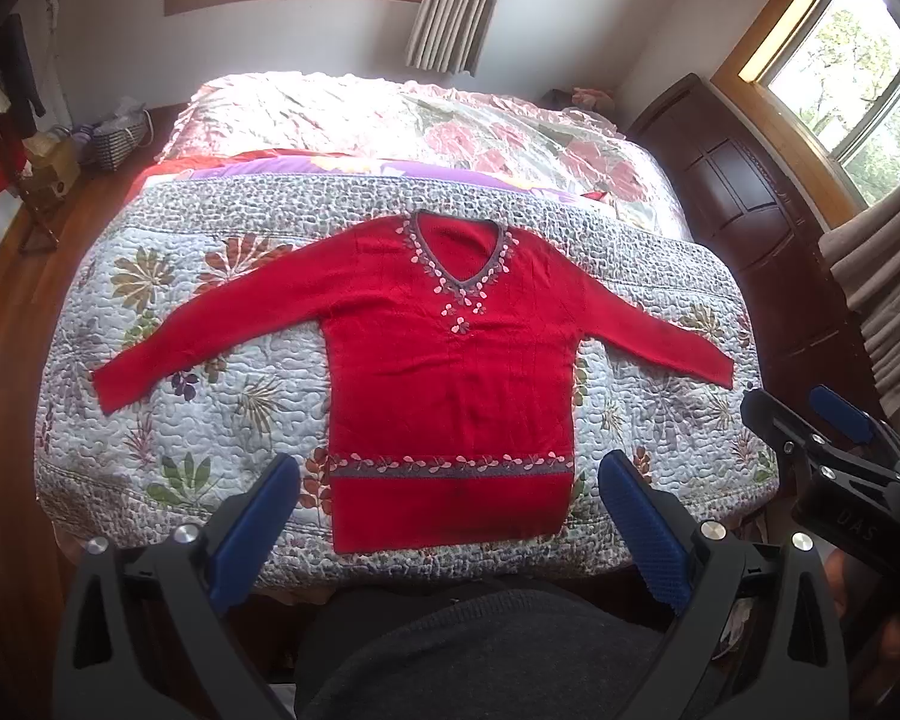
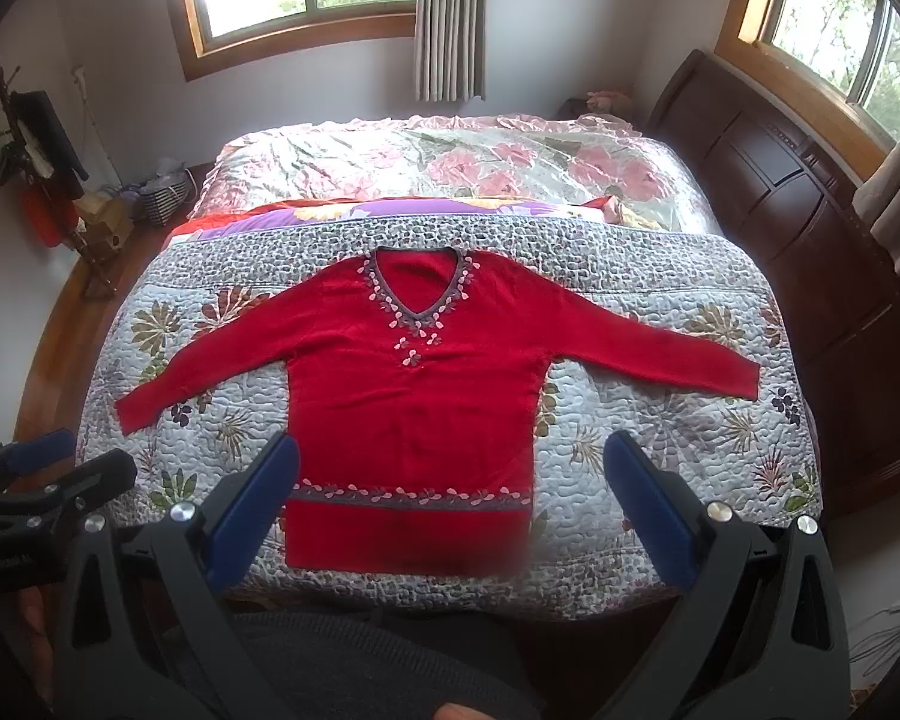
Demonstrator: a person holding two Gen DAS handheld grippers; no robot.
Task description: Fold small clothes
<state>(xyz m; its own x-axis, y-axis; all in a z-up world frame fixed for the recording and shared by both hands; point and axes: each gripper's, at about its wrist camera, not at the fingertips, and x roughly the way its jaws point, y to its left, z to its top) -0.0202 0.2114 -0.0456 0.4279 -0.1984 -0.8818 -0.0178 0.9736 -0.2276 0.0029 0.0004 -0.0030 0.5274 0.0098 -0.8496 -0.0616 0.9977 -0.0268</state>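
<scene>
A red knitted long-sleeved sweater with a grey V-neck trimmed in pink petals [image 1: 450, 372] lies face up and flat on a pale quilted bedspread printed with leaves and flowers [image 1: 222, 372], which covers the near end of the bed. Its neckline points away from the person, both sleeves spread outward and slightly down, and its hem with the petal band sits near the quilt's front edge.

The left gripper [image 1: 450, 498] hangs above the near edge with its blue-padded jaws spread wide and nothing between them. The right gripper [image 2: 450, 474] is likewise held apart and empty, above the hem side. In each view the other gripper shows at the frame's edge, clear of the cloth.

Judging by the untouched, fully laid-out garment, folding has not begun; this looks like the opening step. The next move probably calls for each gripper to go down to a sleeve cuff or shoulder, pinch only the knit and not the quilt beneath, and carry the sleeve across the body without dragging the sweater out of square.
</scene>
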